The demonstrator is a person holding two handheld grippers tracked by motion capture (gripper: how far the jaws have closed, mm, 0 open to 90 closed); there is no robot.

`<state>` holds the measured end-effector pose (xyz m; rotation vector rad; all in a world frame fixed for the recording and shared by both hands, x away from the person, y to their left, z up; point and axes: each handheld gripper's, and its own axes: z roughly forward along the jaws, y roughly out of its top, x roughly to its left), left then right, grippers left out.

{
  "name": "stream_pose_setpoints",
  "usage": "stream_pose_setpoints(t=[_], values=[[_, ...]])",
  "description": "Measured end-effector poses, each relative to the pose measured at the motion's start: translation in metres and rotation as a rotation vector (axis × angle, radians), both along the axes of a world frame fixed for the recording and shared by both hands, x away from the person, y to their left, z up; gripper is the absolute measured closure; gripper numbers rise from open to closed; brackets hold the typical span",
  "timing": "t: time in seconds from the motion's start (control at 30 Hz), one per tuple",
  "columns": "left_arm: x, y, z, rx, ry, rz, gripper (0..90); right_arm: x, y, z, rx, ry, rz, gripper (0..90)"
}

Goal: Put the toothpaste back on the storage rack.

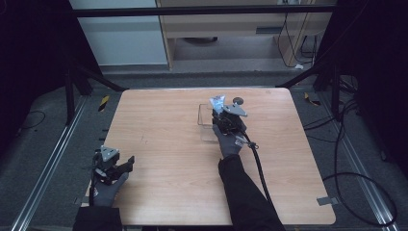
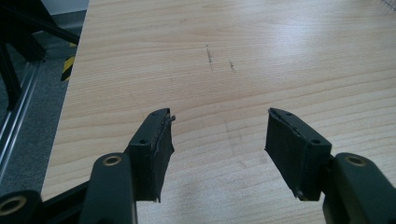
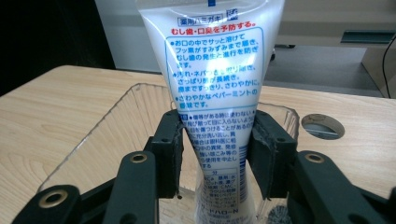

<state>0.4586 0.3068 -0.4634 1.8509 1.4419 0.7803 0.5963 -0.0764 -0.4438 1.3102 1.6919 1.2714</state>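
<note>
We see the tube (image 3: 212, 88) standing upright, long axis vertical, cap end down inside the clear tray (image 3: 116, 126) near the table's (image 1: 163, 144) far edge; right gripper (image 3: 215, 154) jaws sit approx. at its sides, contact unclear. A round hole (image 3: 322, 126) lies just beside the tray. Left gripper (image 2: 219, 149) rests at the near-left edge w/ jaws spread, empty, bare wood ahead.

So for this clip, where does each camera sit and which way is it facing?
High view: above the person's side, looking forward and down at the table; forearms, both grippers.
Left gripper view: rides the left gripper, facing bare tabletop; open fingers.
Right gripper view: rides the right gripper, facing the tube over a clear tray.
Shared: tube, tray.
</note>
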Motion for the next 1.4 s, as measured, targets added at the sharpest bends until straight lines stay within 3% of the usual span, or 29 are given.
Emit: stream_pose_setpoints(t=[0.27, 0.33, 0.57, 0.83, 1.07, 1.2, 1.3, 1.4], values=[[0.000, 0.000, 0.000, 0.001, 0.000, 0.000, 40.1, -0.002, 0.000, 0.001, -0.043, 0.027, 0.007, 47.2], [0.000, 0.000, 0.000, 0.000, 0.000, 0.001, 40.1, -0.004, 0.000, 0.002, -0.033, 0.013, 0.013, 52.9], [0.000, 0.000, 0.000, 0.001, 0.001, 0.000, 40.1, -0.012, -0.007, 0.019, -0.001, -0.019, 0.032, 48.8], [0.000, -0.001, 0.000, 0.002, 0.000, 0.001, 39.9, -0.036, -0.021, 0.043, 0.021, -0.059, 0.086, 29.9], [-0.001, -0.001, 0.000, 0.001, 0.000, -0.001, 39.8, -0.067, -0.042, 0.060, 0.004, -0.050, 0.127, 20.7], [-0.001, -0.002, 0.000, 0.002, -0.002, -0.001, 39.6, -0.084, -0.057, 0.056, 0.015, -0.030, 0.153, 18.6], [-0.001, -0.001, 0.000, 0.001, -0.002, -0.003, 39.3, -0.097, -0.069, 0.044, -0.002, -0.013, 0.181, 17.7], [-0.001, -0.002, 0.000, 0.001, -0.001, -0.004, 38.9, -0.110, -0.084, 0.030, 0.026, 0.019, 0.196, 18.0]])
